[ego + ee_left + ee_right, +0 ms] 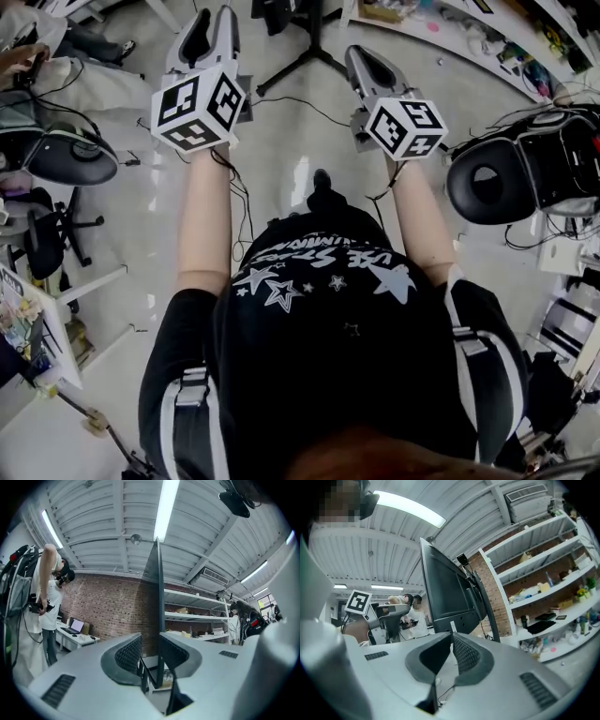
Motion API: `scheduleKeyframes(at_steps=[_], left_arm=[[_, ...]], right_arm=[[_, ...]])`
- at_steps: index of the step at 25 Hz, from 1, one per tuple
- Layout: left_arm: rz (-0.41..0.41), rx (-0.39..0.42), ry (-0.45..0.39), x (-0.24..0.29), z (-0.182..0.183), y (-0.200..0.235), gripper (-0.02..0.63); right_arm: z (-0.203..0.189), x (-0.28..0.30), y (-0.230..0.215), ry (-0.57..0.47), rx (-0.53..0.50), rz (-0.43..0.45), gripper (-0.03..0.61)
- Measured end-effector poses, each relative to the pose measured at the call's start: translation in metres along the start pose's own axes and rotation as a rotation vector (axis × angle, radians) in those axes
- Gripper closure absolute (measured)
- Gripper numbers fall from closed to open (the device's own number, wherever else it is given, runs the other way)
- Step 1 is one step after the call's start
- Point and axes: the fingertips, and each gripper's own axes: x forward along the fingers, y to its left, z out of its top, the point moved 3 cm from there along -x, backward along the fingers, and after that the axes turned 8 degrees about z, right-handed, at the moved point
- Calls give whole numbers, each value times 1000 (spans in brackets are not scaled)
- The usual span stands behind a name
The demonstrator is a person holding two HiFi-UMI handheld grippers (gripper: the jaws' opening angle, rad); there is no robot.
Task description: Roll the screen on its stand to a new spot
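Head view: L gripper [210, 28] at 11 o'clock, R gripper [367, 64] at 1 o'clock, both held out ahead of the wearer's black star-print shirt [328, 281]. Black stand legs [298, 64] on the floor at 12 o'clock, between the 2 tools.

L gripper view: screen [159, 597] seen edge-on, a thin dark blade rising from the jaw gap toward 12 o'clock. Jaws apart. Screen edge sits close by the 3 o'clock pad, w/ brick wall [108, 606] showing between it and the 9 o'clock pad, so not clamped on it. Person in white [47, 597] at 9 o'clock by a desk, well apart. Strip light [166, 508] at 12.

R gripper view: jaws drawn together, tips meeting, nothing seen betw. them. Screen's back stands upright at 12 o'clock, lower edge just above the jaw tips. L gripper's marker cube [358, 603] at 9 o'clock, beside the screen's near edge. Shelves [543, 588] w/ clutter at 3 o'clock.
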Motion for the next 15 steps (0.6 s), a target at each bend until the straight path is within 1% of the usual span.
scheduleKeyframes(at_steps=[5,8,11,15], left_arm=[[-38,-64,45,-40,-26,-1,508],[-44,-87,71,-59,-43,-8,508],[-42,-74,89,-73,-52,-21,508],[-53,-46,99,-92,-53,-37,508]], right_arm=[[-27,-24,20,47,12,-31,571],[-40,-41,23,64,15,-49,571],[-39,-54,20,50,15,-52,571],[-34,-64,21,25,25,-28,571]])
